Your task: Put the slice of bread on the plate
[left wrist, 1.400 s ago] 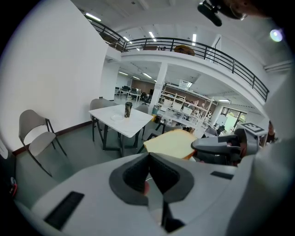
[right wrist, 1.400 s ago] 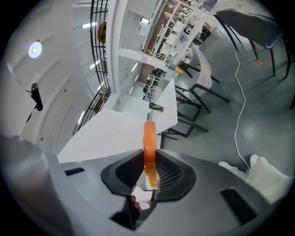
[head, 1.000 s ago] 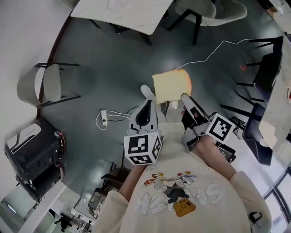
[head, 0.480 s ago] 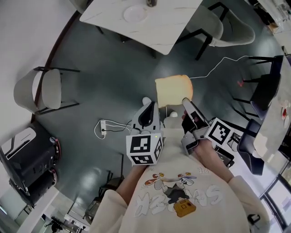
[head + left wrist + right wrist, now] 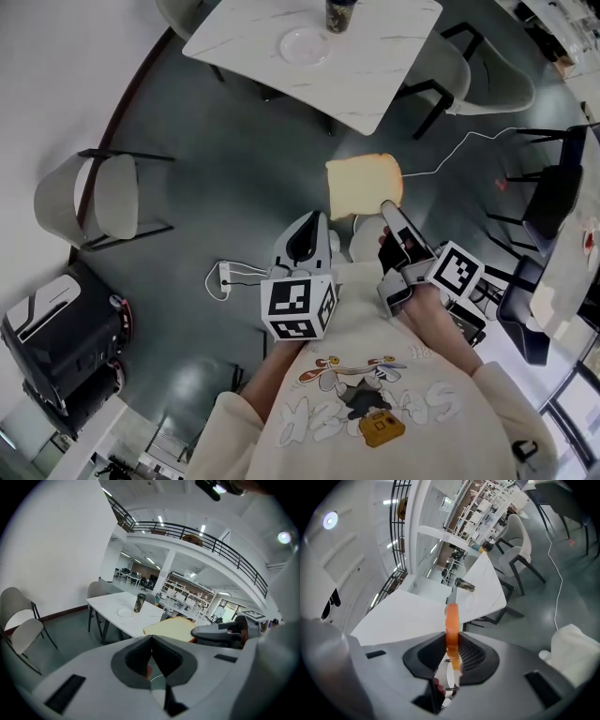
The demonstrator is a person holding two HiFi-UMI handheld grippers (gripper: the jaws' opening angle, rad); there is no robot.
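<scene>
Two grippers show in the head view: the right gripper [image 5: 388, 211] pinches the slice of bread [image 5: 365, 185] by its near edge, and the left gripper [image 5: 307, 225] has its jaws pressed together on nothing. At the bread's eleven o'clock, well apart, the plate [image 5: 305, 45] sits on the white table [image 5: 375, 84].

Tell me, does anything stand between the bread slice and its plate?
Nothing visible does. The bread slice, held by the right gripper, is over open floor; the plate lies bare on the table, with a cup beside it.
</scene>
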